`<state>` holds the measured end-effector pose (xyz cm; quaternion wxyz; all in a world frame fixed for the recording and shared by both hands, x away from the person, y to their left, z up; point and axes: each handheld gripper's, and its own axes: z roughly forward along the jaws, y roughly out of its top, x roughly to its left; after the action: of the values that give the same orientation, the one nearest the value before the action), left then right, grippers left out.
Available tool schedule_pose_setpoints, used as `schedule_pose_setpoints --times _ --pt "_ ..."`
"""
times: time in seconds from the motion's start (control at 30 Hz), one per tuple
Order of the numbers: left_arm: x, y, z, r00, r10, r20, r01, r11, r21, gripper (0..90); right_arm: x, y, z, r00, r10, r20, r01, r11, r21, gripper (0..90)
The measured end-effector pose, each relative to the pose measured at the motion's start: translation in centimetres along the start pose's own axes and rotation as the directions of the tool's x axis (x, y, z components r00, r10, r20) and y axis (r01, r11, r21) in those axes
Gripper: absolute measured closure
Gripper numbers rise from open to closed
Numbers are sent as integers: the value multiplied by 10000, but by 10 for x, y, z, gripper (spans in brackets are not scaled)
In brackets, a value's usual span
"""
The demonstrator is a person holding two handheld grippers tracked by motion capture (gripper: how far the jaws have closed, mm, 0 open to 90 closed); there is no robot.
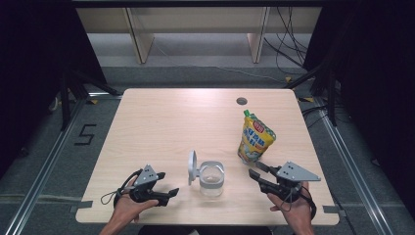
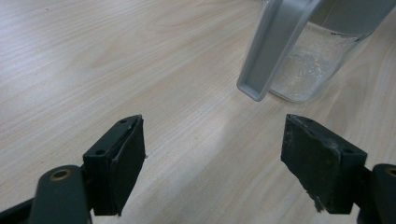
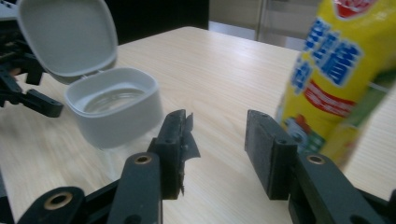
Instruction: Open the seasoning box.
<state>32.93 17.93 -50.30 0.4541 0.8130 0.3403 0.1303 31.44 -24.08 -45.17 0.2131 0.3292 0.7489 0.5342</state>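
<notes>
Left gripper (image 1: 168,194) at near table (image 1: 161,117) edge, jaws spread wide, nothing between them. Right gripper (image 1: 255,171) near right front, jaws partly apart, empty. Between the two: clear container (image 1: 211,179) with grey collar, upright, hinged lid (image 1: 192,167) flipped up on left side. Behind right gripper, just beyond its tips: yellow pouch (image 1: 255,139) standing, green cap on top. Farther back: round hole (image 1: 242,101) in tabletop.

You see a pale wooden table (image 1: 161,122), a small round grey grommet hole (image 1: 242,101) at its one o'clock, black cables (image 1: 286,46) on the floor beyond.
</notes>
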Motion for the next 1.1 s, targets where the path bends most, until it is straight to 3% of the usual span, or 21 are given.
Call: schedule_pose_setpoints --times 0.07,0.1,0.13,0.2,0.23,0.27,0.4,0.43,0.47,0.6,0.63,0.67,0.8,0.87,0.93,1.0,1.1 --pt "0 0 0 10000 -31 -18 31 10000 7 214 -2 -3 -3 9994 317 131 -317 9995 13 593" --pt "0 0 0 10000 -24 -20 24 10000 7 214 -6 -4 -4 9994 -10 359 16 9999 -168 591" --pt "-1 0 0 10000 -43 -53 42 10000 -41 214 -7 -6 -6 9989 346 328 -346 9994 19 587" --pt "-2 0 1 9998 -196 2 196 9997 -166 213 -12 -9 -7 9973 335 654 -334 9994 -31 571" --pt "-1 1 1 10000 -88 -13 88 9999 -80 212 -12 -10 -7 9959 600 677 -602 9982 10 556" --pt "-2 1 1 9999 -153 12 153 9998 -135 212 -15 -11 -6 9965 446 714 -450 9990 39 551" --pt "-3 0 1 9996 -290 -21 290 9995 -101 212 -20 -16 -5 9938 530 973 -559 9981 269 502" --pt "-3 1 1 9997 -262 -21 262 9996 -93 212 -19 -17 -4 9909 865 1028 -887 9959 165 488" --pt "-3 1 1 9998 -187 -13 187 9998 -90 211 -22 -18 -3 9922 569 1111 -588 9982 141 479" --pt "-5 1 2 9996 -286 -13 286 9995 -106 211 -30 -21 -2 9901 656 1241 -679 9976 147 444" --pt "-4 2 2 9997 -233 29 233 9997 -93 211 -30 -22 -2 9873 882 1325 -911 9957 166 433" --pt "-2 2 1 10000 98 14 -98 9999 60 211 -31 -23 -1 9867 889 1364 -913 9958 110 426" --pt "-5 2 2 9998 -178 6 178 9998 27 209 -37 -25 1 9852 867 1476 -899 9958 150 380" --pt "-4 3 2 10000 8 -12 -8 9998 197 207 -38 -26 3 9848 858 1513 -911 9954 283 344" --pt "-5 3 2 9999 -120 82 119 9999 73 207 -37 -27 3 9822 1033 1570 -1122 9925 486 334" --pt "-6 2 4 9998 -209 -14 209 9998 -73 204 -39 -27 5 9839 915 1533 -992 9941 430 302" --pt "-6 3 2 10000 50 -26 -50 10000 46 204 -41 -29 8 9845 661 1627 -748 9960 482 288"
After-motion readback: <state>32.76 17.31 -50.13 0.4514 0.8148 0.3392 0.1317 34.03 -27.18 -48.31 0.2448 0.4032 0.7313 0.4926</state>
